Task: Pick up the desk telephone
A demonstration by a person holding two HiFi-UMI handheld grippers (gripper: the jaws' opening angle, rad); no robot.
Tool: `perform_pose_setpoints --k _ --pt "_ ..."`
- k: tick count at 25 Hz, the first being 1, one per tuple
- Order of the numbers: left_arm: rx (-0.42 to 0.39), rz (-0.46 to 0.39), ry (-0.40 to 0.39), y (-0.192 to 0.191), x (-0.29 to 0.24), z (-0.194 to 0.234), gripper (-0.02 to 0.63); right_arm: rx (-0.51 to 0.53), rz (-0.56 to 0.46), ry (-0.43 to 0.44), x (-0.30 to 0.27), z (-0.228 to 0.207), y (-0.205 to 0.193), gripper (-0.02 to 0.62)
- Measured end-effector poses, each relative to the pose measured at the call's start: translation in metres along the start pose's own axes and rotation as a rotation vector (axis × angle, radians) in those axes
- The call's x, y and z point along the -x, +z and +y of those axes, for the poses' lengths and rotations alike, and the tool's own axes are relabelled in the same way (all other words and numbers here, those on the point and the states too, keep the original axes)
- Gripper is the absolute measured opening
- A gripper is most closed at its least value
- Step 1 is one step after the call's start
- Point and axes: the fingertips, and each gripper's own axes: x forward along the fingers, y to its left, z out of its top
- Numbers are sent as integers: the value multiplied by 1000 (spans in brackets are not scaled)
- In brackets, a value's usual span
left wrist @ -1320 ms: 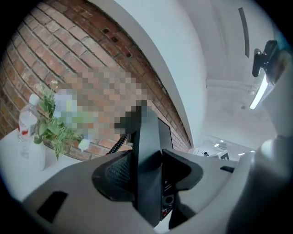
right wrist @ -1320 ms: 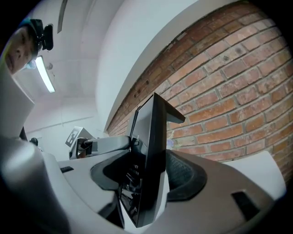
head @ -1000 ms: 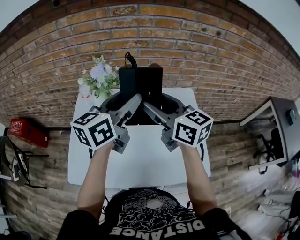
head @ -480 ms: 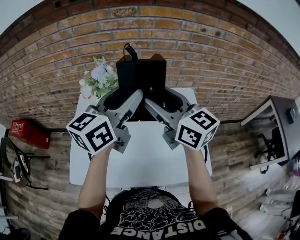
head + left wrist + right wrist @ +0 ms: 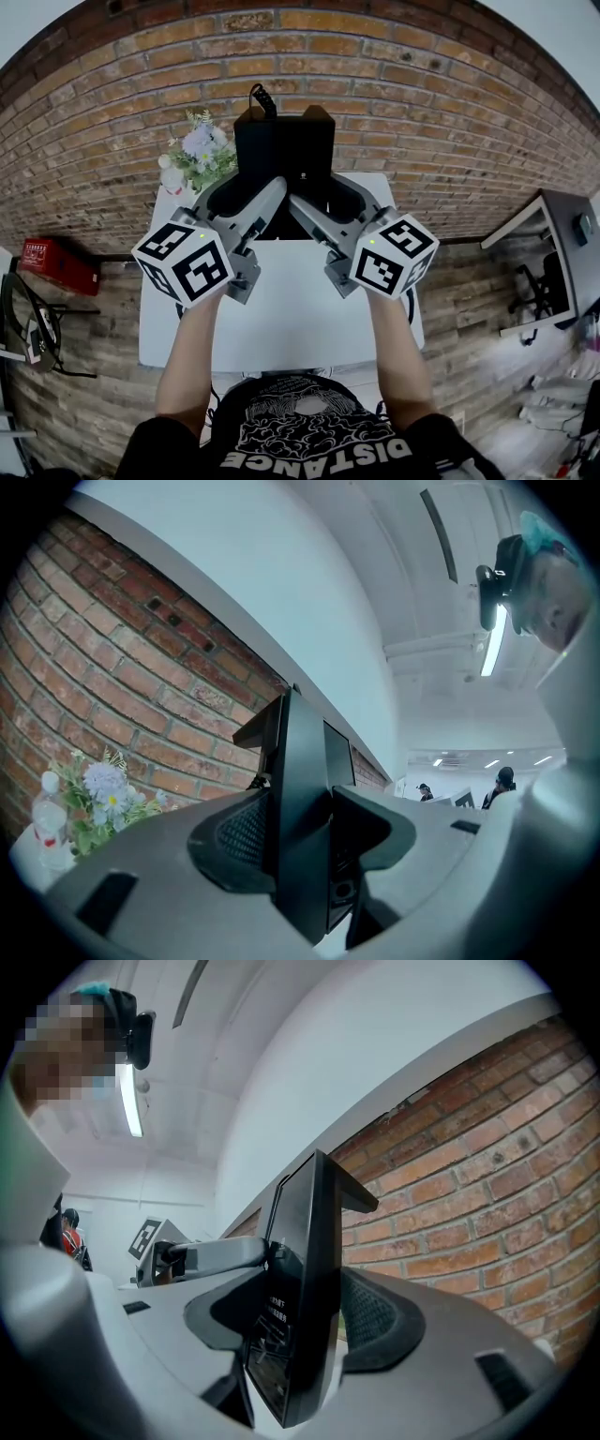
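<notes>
The black desk telephone (image 5: pixel 283 155) hangs in the air above the white table (image 5: pixel 281 314), its coiled cord (image 5: pixel 262 98) sticking up at the top. My left gripper (image 5: pixel 246 195) is shut on its left side and my right gripper (image 5: pixel 330 195) on its right side. In the left gripper view the telephone (image 5: pixel 302 789) stands edge-on between the jaws of the left gripper (image 5: pixel 300 832). The right gripper view shows the telephone (image 5: pixel 305 1279) the same way, clamped in the right gripper (image 5: pixel 302 1321), with the left gripper's finger (image 5: pixel 211 1258) reaching it from the far side.
A vase of pale flowers (image 5: pixel 195 157) stands at the table's back left corner, close to the telephone; it also appears in the left gripper view as flowers (image 5: pixel 98 799). A brick wall (image 5: pixel 422 112) is just behind. A red box (image 5: pixel 56 264) lies on the floor at left, a desk (image 5: pixel 562 246) at right.
Both grippers have risen with the telephone between them, so it stands higher against the wall than a second ago. Over the last half second nothing has moved.
</notes>
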Motion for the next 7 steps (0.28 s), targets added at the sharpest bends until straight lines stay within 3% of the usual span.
perform_pose_setpoints --k 7 --pt "2 2 0 -3 2 -2 198 1 4 -4 2 2 -3 247"
